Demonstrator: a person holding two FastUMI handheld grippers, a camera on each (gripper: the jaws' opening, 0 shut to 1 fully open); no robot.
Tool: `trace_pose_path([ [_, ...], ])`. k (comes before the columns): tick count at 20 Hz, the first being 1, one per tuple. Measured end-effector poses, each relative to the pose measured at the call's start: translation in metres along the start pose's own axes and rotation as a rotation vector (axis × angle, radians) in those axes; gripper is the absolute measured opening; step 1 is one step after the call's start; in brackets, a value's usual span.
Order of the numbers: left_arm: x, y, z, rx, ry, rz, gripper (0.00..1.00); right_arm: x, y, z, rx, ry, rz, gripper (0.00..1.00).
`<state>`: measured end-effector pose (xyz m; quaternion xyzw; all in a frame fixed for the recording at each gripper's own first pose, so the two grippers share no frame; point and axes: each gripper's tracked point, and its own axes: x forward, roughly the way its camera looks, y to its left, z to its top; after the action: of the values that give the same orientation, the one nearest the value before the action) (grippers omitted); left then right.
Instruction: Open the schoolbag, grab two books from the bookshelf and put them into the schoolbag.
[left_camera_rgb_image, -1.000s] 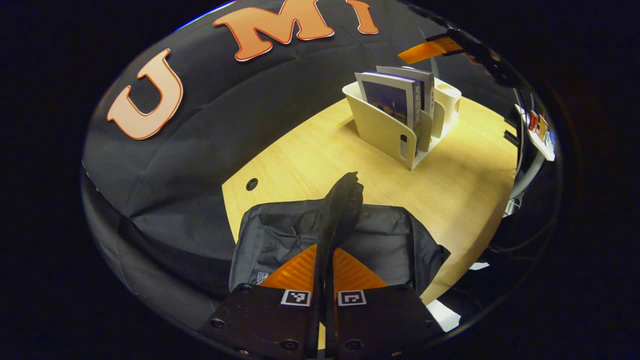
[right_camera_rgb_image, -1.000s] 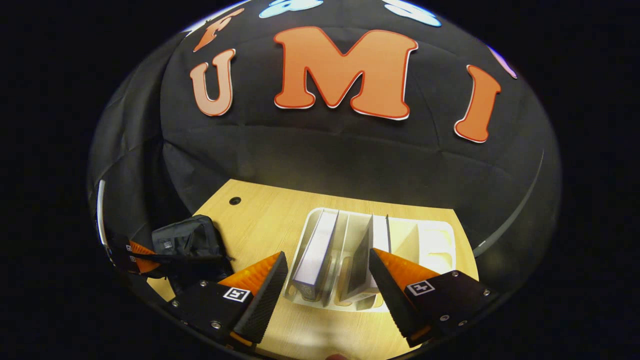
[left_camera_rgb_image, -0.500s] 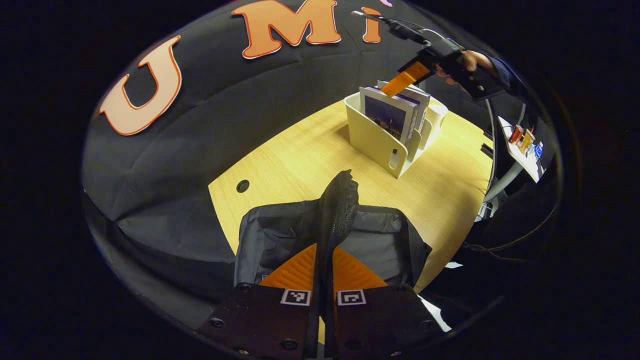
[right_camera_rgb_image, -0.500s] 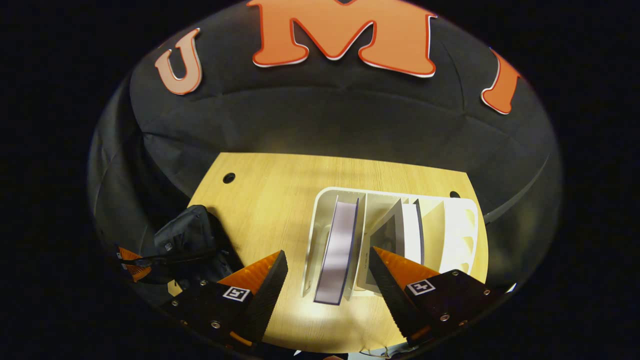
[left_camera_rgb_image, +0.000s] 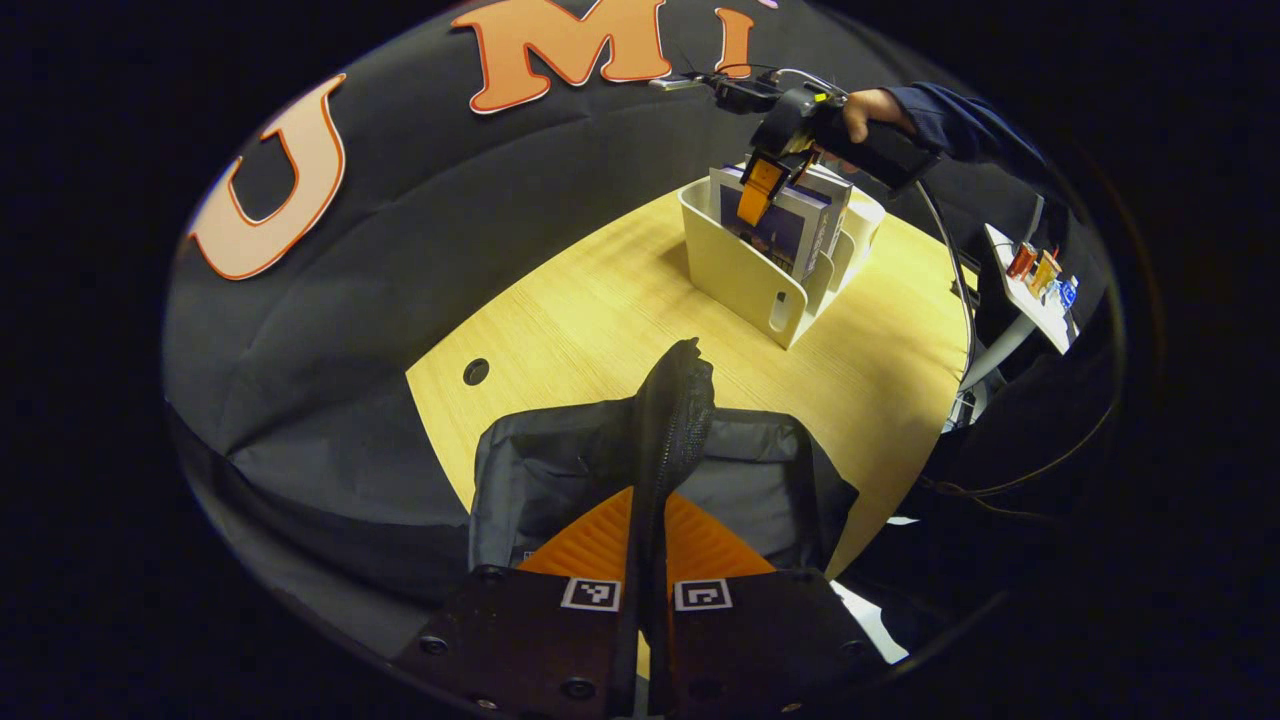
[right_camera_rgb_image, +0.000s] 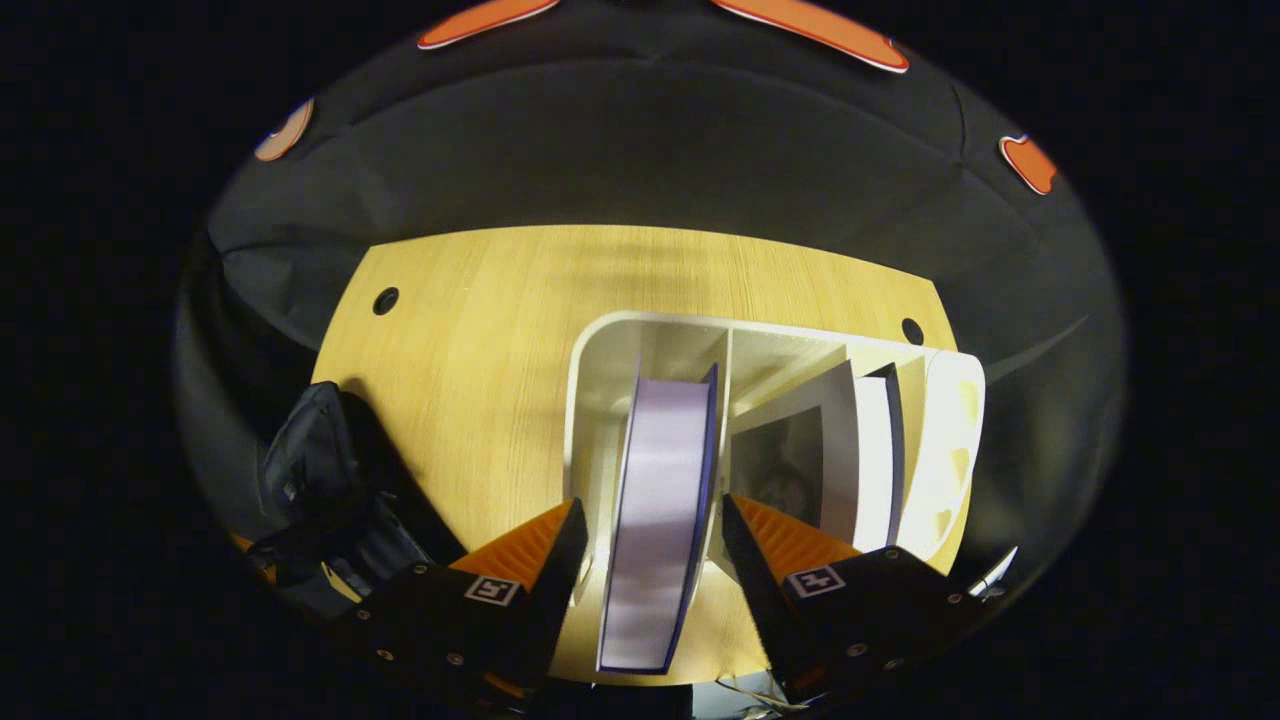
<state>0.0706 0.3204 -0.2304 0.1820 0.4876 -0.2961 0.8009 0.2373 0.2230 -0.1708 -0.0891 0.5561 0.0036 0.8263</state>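
Note:
My left gripper (left_camera_rgb_image: 648, 500) is shut on the raised zippered edge of the black schoolbag (left_camera_rgb_image: 560, 470), which lies on the wooden table at the near end. A white bookshelf (left_camera_rgb_image: 745, 275) stands farther back with two books in it. In the right gripper view my right gripper (right_camera_rgb_image: 650, 525) is open and points down into the bookshelf (right_camera_rgb_image: 590, 350). Its fingers (right_camera_rgb_image: 545, 545) straddle the top of the blue-covered book (right_camera_rgb_image: 655, 490), one on each side. The second book (right_camera_rgb_image: 870, 440) leans in the compartment to the right. The schoolbag (right_camera_rgb_image: 310, 470) lies at the lower left.
A person's hand (left_camera_rgb_image: 865, 108) holds the right gripper (left_camera_rgb_image: 757, 190) over the shelf. The wooden table (left_camera_rgb_image: 600, 310) has a round cable hole (left_camera_rgb_image: 476, 371). A small side shelf with little items (left_camera_rgb_image: 1040, 280) and cables hang beyond the table's right edge.
My right gripper has come down over the bookshelf and now brackets the blue-covered book. My left gripper stays shut on the schoolbag's edge, almost still.

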Motion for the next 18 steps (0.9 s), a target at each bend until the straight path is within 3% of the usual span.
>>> trace_pose_path([
  [3, 0.002, 0.005, 0.001, 0.001, 0.005, 0.004, 0.06, 0.015, 0.001, -0.009, 0.019, 0.073, -0.01, 0.6],
  [4, 0.004, 0.005, 0.001, -0.004, 0.008, 0.004, 0.06, 0.008, 0.007, -0.008, 0.055, 0.094, 0.01, 0.47],
  [5, 0.005, 0.004, 0.002, -0.009, 0.008, 0.0, 0.06, 0.008, 0.007, -0.01, 0.079, 0.116, 0.02, 0.51],
  [6, 0.006, 0.003, 0.001, -0.012, 0.01, -0.003, 0.06, 0.004, 0.006, -0.008, 0.089, 0.12, 0.027, 0.4],
  [11, 0.006, 0.002, -0.001, -0.018, 0.016, -0.01, 0.06, -0.037, 0.002, -0.008, 0.123, 0.068, 0.123, 0.38],
  [12, 0.007, 0.003, -0.001, -0.012, 0.018, -0.007, 0.06, -0.048, 0.0, -0.011, 0.122, 0.055, 0.143, 0.29],
  [13, 0.008, 0.003, 0.0, -0.005, 0.021, -0.006, 0.06, -0.06, -0.004, -0.013, 0.13, 0.037, 0.158, 0.37],
  [18, 0.009, 0.005, 0.009, -0.008, 0.032, 0.003, 0.06, -0.115, -0.028, -0.032, 0.113, -0.051, 0.202, 0.37],
])
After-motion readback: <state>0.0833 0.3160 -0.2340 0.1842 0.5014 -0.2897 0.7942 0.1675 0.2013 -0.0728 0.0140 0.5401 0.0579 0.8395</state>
